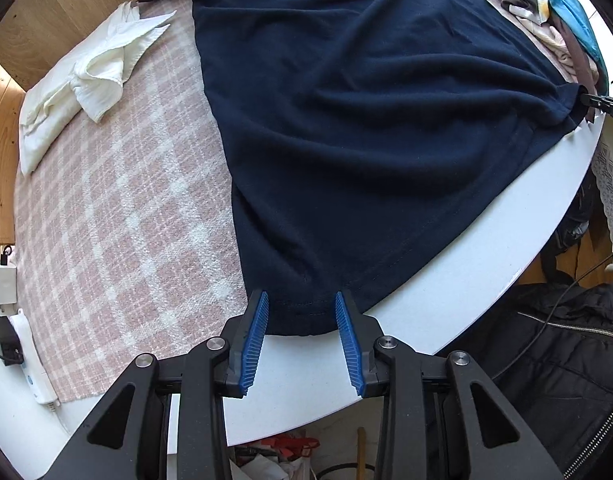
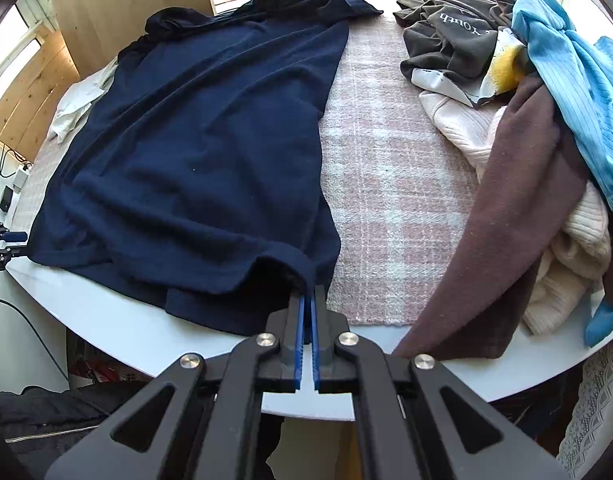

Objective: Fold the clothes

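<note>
A: Where does the folding stand?

B: The navy shirt [image 2: 194, 152] lies spread flat on the checked blanket [image 2: 390, 200] over the white worktop [image 1: 446, 300], hem at the near edge, creased and not folded. The right tool [image 2: 308, 300] is clamped on one hem corner; the left tool [image 1: 300, 312] sits spread wide around the other corner, gripping nothing.

A: And the rest?

B: A heap of clothes [image 2: 526, 100] sits unfolded to the right. A white garment [image 1: 86, 80] lies bunched on the left, loosely gathered at best.

Round white table [image 2: 106, 316] w/ pink plaid cloth [image 2: 386, 200]; wood panels [image 2: 30, 92] & bright windows [image 2: 10, 44] behind table, black jacket [image 1: 566, 360] below.
</note>
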### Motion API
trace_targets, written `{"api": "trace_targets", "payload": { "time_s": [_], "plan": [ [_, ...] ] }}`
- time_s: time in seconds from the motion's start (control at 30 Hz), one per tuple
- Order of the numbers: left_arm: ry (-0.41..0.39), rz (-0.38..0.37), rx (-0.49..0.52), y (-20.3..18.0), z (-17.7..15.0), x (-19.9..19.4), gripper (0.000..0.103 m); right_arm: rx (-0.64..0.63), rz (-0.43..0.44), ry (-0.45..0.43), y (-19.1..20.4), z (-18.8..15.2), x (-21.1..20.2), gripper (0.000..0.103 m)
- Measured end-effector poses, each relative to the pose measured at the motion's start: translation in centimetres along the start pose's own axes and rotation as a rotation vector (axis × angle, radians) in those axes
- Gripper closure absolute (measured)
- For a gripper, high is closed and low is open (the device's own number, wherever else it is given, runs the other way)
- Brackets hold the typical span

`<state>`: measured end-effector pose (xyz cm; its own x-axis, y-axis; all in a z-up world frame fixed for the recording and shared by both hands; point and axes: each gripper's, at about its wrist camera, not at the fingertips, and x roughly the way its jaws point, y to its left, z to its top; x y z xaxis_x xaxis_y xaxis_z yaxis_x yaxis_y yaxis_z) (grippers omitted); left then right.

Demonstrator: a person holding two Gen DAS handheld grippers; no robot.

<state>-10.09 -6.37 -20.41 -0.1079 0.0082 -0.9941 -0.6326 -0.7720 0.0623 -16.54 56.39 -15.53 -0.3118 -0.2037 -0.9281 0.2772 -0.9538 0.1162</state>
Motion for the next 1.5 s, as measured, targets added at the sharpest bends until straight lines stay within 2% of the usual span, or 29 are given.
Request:
{"api": "trace_targets", "payload": {
  "time_s": [0.07, 0.1, 0.3, 0.37, 0.5, 0.57, 0.63, 0.7, 0.8, 0.87, 1.0, 1.13, 1.27, 1.4, 1.5],
  "plan": [
    [0.020, -0.014, 0.002, -0.2, 0.3, 0.6, 0.081, 0.001, -0.005, 0.002, -0.1, 0.0, 0.1, 0.100],
    [0.034, -0.019, 0.001, -0.2, 0.4, 0.9, 0.100, 0.000, -0.009, 0.004, -0.1, -0.1, 0.2, 0.100],
    [-0.029, -0.089, -0.134, 2.4, 1.2, -1.8, 0.100, -0.024, -0.044, 0.004, 0.0, -0.2, 0.3, 0.100],
    [-0.095, -0.100, -0.197, 4.1, 1.4, -4.7, 0.100, -0.037, -0.065, -0.039, 0.3, 0.1, -1.0, 0.100],
    [-0.249, -0.073, -0.265, 6.2, 0.9, -11.4, 0.100, -0.040, -0.063, -0.188, 0.7, 2.7, -7.6, 0.100],
    [-0.297, -0.067, -0.279, 7.4, 0.0, -12.8, 0.100, -0.045, -0.064, -0.266, 1.0, 4.1, -11.3, 0.100],
    [-0.318, -0.083, -0.296, 8.0, -1.0, -12.7, 0.100, -0.056, -0.082, -0.312, 1.7, 3.7, -13.6, 0.100],
    [-0.263, -0.113, -0.315, 6.7, -2.6, -10.3, 0.100, -0.058, -0.092, -0.319, 2.3, 2.7, -14.2, 0.100],
    [-0.161, -0.184, -0.374, 4.3, -5.8, -8.0, 0.100, -0.025, -0.086, -0.180, 1.8, -0.2, -9.8, 0.100],
    [-0.113, -0.192, -0.400, 4.3, -6.2, -5.7, 0.100, -0.013, -0.102, -0.106, 1.3, -1.5, -7.2, 0.100],
    [-0.145, -0.179, -0.389, 6.4, -3.6, -6.7, 0.100, -0.026, -0.122, -0.102, 0.3, 0.7, -6.4, 0.101],
    [-0.195, -0.102, -0.329, 9.5, 1.1, -9.2, 0.100, -0.063, -0.157, -0.120, 0.0, 3.7, -6.2, 0.100],
    [-0.173, -0.062, -0.301, 10.6, 5.3, -7.6, 0.100, -0.125, -0.210, -0.102, 0.5, 7.2, -4.3, 0.100],
    [-0.061, -0.056, -0.279, 10.9, 7.0, -2.7, 0.100, -0.134, -0.204, -0.005, 0.9, 7.4, -0.3, 0.100],
    [-0.008, -0.086, -0.303, 11.6, 6.6, 0.3, 0.100, -0.070, -0.139, 0.036, 0.1, 7.0, 1.6, 0.100]
  ]
}}
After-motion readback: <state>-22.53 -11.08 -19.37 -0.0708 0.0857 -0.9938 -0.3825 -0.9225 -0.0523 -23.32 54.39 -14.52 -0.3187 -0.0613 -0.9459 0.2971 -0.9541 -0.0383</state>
